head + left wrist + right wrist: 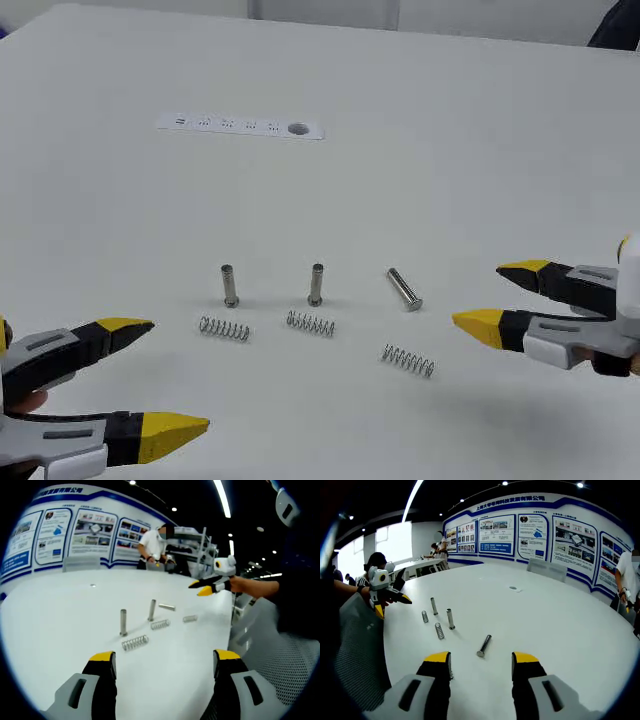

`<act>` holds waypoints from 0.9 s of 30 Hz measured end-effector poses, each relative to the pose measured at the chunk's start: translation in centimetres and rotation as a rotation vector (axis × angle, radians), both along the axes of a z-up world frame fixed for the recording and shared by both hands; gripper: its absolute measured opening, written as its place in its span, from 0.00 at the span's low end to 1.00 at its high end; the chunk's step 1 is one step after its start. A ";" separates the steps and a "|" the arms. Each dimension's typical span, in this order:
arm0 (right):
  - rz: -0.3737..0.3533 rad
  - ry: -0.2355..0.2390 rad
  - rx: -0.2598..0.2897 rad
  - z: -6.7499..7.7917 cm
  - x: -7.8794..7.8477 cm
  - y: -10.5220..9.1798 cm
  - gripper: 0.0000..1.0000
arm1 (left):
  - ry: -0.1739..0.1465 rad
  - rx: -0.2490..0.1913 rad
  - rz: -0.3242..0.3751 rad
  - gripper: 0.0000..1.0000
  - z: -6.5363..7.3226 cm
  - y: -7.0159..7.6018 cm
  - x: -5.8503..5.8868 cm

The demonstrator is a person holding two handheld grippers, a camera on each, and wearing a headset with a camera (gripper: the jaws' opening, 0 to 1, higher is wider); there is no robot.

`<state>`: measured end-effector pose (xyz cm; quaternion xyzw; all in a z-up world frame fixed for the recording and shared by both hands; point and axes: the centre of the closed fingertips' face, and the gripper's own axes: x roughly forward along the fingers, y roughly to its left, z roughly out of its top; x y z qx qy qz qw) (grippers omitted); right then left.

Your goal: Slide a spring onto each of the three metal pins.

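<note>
On the white table (420, 180), I am observing all six parts lying loose and within reach. Left pin (229, 285) and middle pin (316, 284) are standing upright; right pin (404, 289) is lying on its side. Left spring (224, 328), middle spring (310, 323) and right spring (408, 360) are lying flat, each just on the near side of its pin, none threaded on. I am holding the left gripper (178, 376) with jaws spread wide and empty, near the left spring but apart from it. Right gripper (478, 294) is hovering likewise spread and empty, beside the right pin, touching nothing.
</note>
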<state>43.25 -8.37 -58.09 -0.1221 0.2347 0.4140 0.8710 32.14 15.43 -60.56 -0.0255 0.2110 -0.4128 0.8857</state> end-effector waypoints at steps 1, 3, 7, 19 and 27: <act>-0.002 0.014 -0.005 -0.2 0.3 0.2 0.48 | -0.003 0.003 0.001 0.81 0.1 0.1 0.0; -0.004 0.022 -0.019 -0.4 0.7 0.6 0.46 | -0.007 -0.002 0.006 0.81 0.3 0.1 0.1; -0.002 0.043 -0.064 -0.7 1.8 1.5 0.38 | -0.004 0.004 -0.005 0.81 0.1 -0.1 -0.1; 0.003 0.112 -0.178 -3.0 4.2 4.1 0.28 | 0.001 0.013 -0.027 0.81 0.0 -0.5 -0.4; -0.019 0.159 -0.225 -4.9 5.5 4.7 0.24 | 0.001 0.011 -0.029 0.81 0.0 -0.6 -0.5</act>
